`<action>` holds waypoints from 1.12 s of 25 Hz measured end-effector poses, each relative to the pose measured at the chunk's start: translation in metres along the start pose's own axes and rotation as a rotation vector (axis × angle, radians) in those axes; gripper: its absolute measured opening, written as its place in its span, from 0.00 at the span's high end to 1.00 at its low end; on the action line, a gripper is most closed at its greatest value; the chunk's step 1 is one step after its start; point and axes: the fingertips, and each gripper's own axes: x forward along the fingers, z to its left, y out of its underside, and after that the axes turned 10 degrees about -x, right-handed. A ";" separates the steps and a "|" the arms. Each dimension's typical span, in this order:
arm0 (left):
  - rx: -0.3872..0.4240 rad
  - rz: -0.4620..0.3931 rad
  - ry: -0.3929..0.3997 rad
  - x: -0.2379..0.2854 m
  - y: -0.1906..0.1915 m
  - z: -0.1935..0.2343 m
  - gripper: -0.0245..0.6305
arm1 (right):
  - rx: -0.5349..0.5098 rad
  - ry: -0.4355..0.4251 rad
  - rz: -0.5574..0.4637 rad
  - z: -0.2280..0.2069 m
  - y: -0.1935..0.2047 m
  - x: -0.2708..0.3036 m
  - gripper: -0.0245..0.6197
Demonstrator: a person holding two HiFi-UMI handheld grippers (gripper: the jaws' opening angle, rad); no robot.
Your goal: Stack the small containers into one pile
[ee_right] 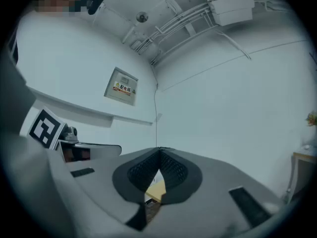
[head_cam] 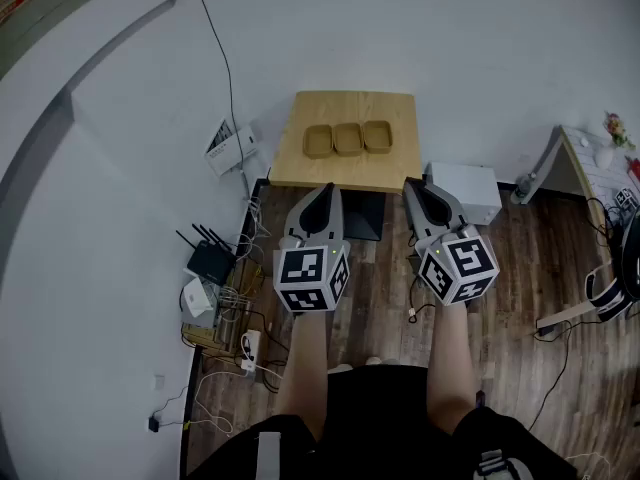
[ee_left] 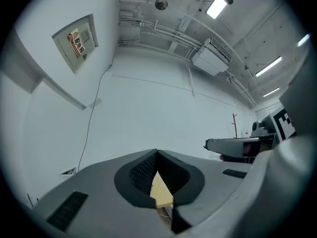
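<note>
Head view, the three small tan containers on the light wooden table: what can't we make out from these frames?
- The three small tan containers, head view: too small to tell material, contents, or whether they touch.
- Same containers, both gripper views: not visible. The shut left gripper and right gripper leave only a sliver of the light wooden table showing beneath the meeting jaws.
</note>
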 end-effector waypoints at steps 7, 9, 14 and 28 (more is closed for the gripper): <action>-0.007 0.009 -0.028 0.003 0.002 0.010 0.95 | 0.001 -0.028 0.003 0.002 0.003 0.012 0.96; -0.014 0.012 -0.050 0.003 0.004 0.017 0.95 | 0.009 -0.036 -0.001 0.004 0.004 0.017 0.96; -0.017 0.006 -0.099 0.004 0.005 0.032 0.95 | 0.026 -0.057 -0.013 0.001 0.008 0.032 0.96; -0.040 -0.038 -0.183 0.007 -0.001 0.054 0.95 | 0.059 -0.116 -0.058 -0.011 0.006 0.058 0.96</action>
